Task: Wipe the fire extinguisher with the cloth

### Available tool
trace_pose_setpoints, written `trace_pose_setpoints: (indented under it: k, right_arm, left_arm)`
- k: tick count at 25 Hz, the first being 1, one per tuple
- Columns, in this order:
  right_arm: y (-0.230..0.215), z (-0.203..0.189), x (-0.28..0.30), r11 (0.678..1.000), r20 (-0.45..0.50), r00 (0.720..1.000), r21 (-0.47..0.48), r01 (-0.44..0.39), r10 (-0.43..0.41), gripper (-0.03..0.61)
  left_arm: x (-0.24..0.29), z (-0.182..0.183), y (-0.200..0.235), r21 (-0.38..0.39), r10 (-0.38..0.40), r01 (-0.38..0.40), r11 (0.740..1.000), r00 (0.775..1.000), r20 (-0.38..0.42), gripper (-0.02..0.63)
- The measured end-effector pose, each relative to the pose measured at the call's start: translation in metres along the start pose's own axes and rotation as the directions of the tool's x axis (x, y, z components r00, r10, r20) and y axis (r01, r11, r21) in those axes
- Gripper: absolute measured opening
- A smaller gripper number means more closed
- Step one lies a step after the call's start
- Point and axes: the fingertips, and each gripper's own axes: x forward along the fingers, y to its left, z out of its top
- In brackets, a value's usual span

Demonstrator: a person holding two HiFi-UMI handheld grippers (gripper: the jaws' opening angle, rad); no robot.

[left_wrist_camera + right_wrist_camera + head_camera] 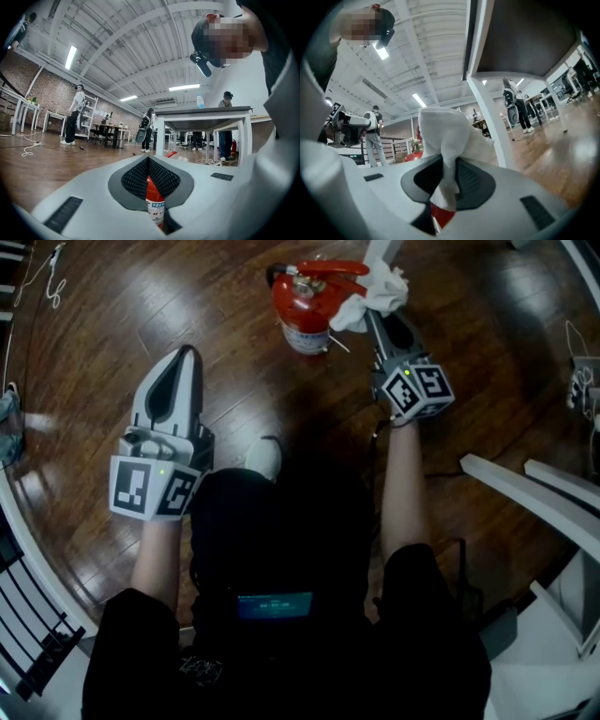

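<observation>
On dark wood floor (234, 390): red fire extinguisher (302, 315) standing upright | white cloth (377, 289) at its handle, pinched tight in right tongs (377, 319) | left tongs (190, 352) closed, empty, well apart | brick wall (42, 96) behind | cloth hides right tips

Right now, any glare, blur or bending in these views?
Head view: dim, the lap nearly black, sheen on the wooden floor beside the fire extinguisher. Left gripper view: fisheye bends the ceiling beams, dark corners. Right gripper view: the cloth close to the lens is soft, floor at right smeared.

Extinguisher (302, 313) partly behind cloth (380, 292)
</observation>
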Motion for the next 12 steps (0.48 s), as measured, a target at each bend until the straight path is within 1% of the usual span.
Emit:
trace_pose_setpoints:
  k: [2, 4, 5, 7, 10, 12]
  right_arm:
    - [-0.002, -0.010, 0.020, 1.000, -0.024, 1.000, 0.000, -0.013, 0.013, 0.083]
    - [-0.007, -0.024, 0.030, 1.000, -0.041, 0.999, 0.019, -0.005, 0.005, 0.080]
    - [-0.010, -0.034, 0.031, 1.000, -0.063, 0.998, 0.020, 0.002, -0.001, 0.080]
    - [-0.014, -0.067, 0.030, 1.000, -0.145, 0.989, 0.003, 0.006, -0.006, 0.078]
    - [-0.018, -0.136, 0.021, 1.000, -0.293, 0.956, -0.007, 0.016, -0.017, 0.078]
    - [-0.024, -0.184, 0.014, 1.000, -0.399, 0.917, -0.009, 0.028, -0.029, 0.078]
  left_arm:
    - [0.000, -0.002, 0.001, -0.002, 0.006, -0.006, 1.000, 1.000, -0.006, 0.000]
    - [0.001, -0.003, 0.004, 0.000, 0.010, -0.010, 1.000, 1.000, -0.013, 0.000]
    - [0.001, -0.004, 0.007, 0.000, 0.012, -0.012, 1.000, 1.000, -0.016, 0.000]
    - [0.002, -0.005, 0.011, -0.004, 0.019, -0.019, 1.000, 1.000, -0.017, 0.000]
    - [0.003, -0.005, 0.011, 0.006, 0.017, -0.017, 1.000, 1.000, -0.014, 0.000]
    - [0.004, -0.007, 0.006, 0.026, 0.005, -0.004, 1.000, 1.000, -0.014, 0.000]
